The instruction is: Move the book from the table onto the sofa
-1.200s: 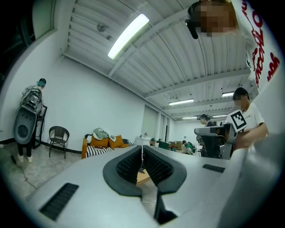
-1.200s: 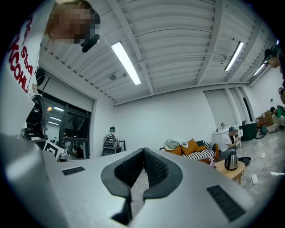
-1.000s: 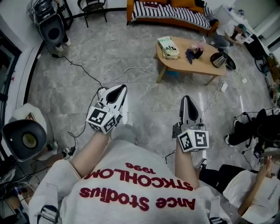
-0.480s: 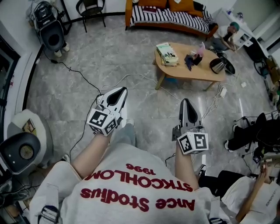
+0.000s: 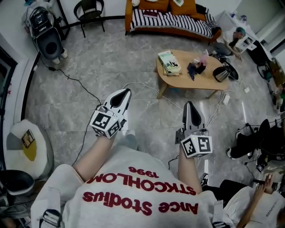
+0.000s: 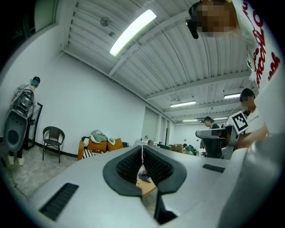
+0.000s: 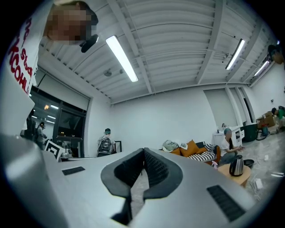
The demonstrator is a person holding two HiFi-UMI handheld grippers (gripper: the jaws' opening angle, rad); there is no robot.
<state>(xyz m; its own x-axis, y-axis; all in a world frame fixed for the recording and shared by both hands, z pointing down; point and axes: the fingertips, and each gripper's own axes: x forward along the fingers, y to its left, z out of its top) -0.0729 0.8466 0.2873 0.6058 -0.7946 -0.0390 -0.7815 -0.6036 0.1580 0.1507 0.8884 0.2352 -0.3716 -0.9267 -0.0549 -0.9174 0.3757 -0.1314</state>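
A stack of books with a green-patterned cover lies on the left end of the low wooden table. Beyond it stands the orange sofa with a striped throw. My left gripper and right gripper are held level over the grey floor, well short of the table. Both are shut with nothing in them. In the left gripper view the left gripper has its jaws together, and a bit of the table shows below them. The right gripper is likewise shut, with the sofa to its right.
A black kettle and small dark items share the table. Cables run across the floor before it. A black chair and a machine stand far left. People sit at right and far right.
The table, the books and the sofa have slid lower and nearer in the head view as I move toward them. Both grippers stay shut, level and side by side.
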